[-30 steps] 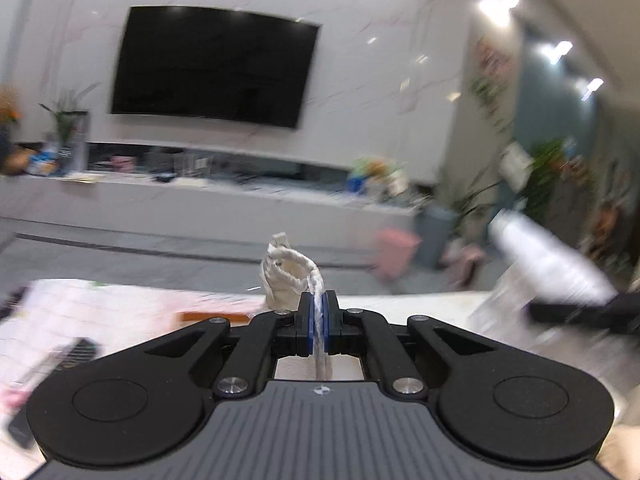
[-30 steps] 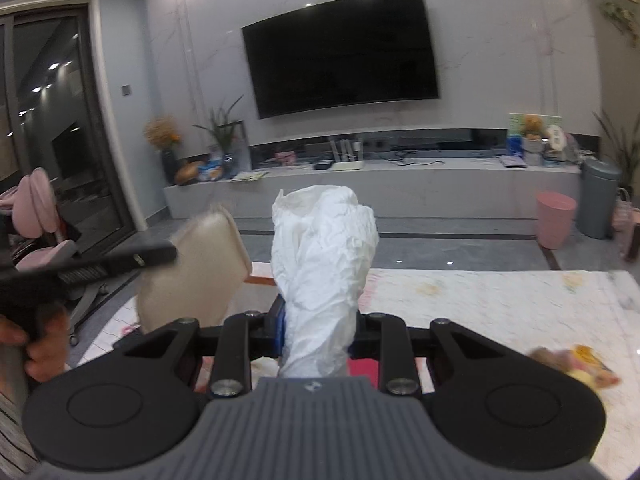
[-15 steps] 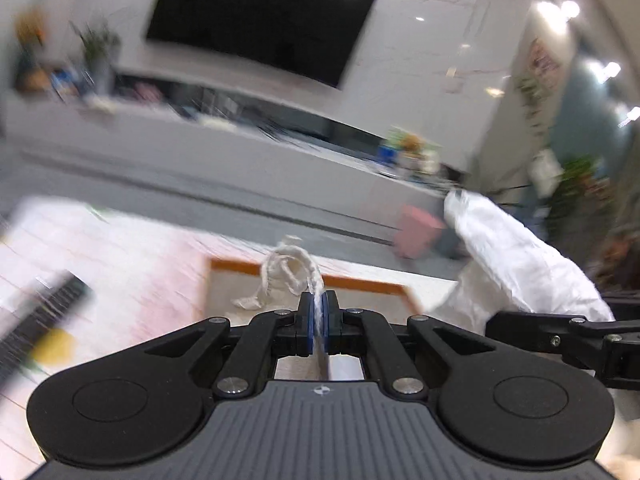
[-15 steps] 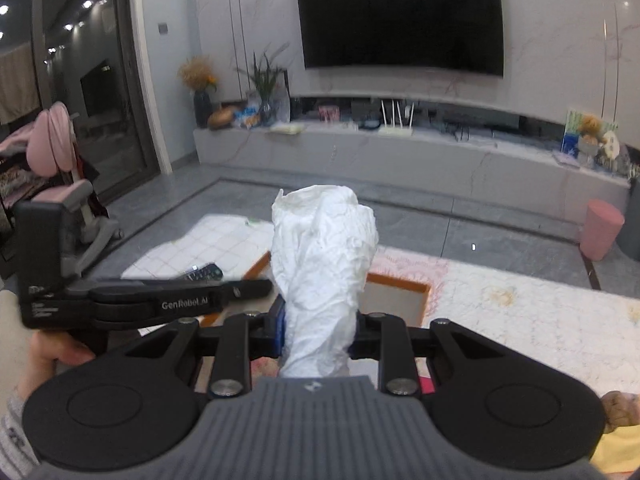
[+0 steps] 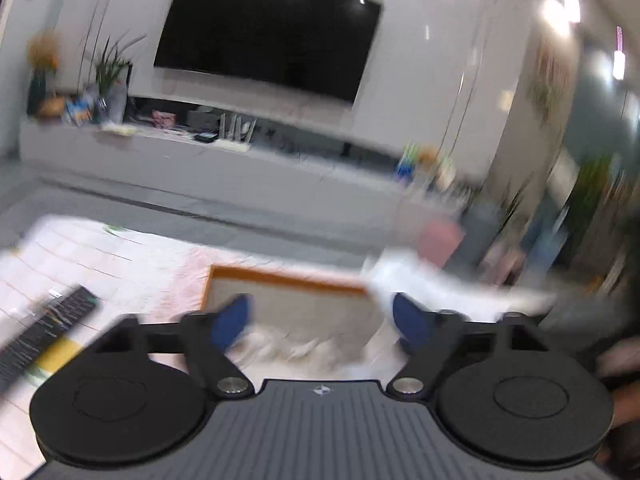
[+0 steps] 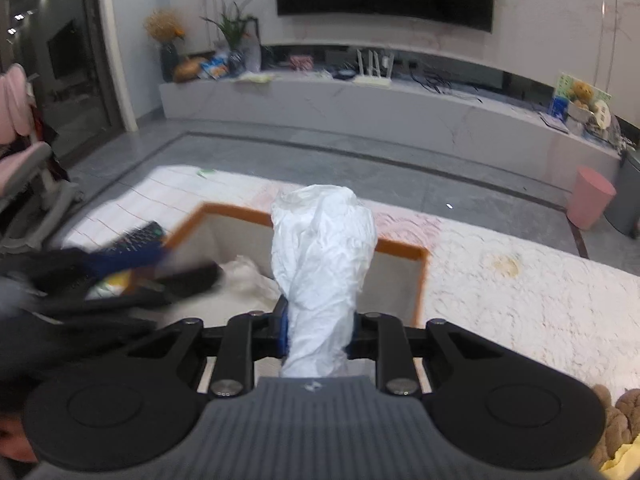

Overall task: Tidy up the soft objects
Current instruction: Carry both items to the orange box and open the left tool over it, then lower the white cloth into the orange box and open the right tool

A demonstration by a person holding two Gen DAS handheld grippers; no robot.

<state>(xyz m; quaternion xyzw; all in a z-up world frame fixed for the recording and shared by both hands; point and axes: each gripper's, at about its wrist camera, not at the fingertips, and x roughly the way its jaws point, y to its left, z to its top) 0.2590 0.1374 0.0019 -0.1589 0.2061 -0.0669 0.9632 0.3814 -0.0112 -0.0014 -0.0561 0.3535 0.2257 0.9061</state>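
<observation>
My left gripper hovers low over an orange-rimmed box, and its jaws are opening, the blue pads wide apart. A cream cloth lies blurred inside the box beneath them, free of the pads. In the right wrist view the left gripper is a blur over the box's left side, with the cream cloth on the box floor. My right gripper is shut on a crumpled white bundle that stands up above the box, its jaws closing slightly tighter.
A black remote control lies left of the box on the white patterned mat. A brown plush toy and something yellow sit at the near right. A pink bin stands on the floor beyond.
The left jaws have sprung apart and the cream cloth has dropped into the box. Both grippers moved down toward the box; the right still carries the white bundle.
</observation>
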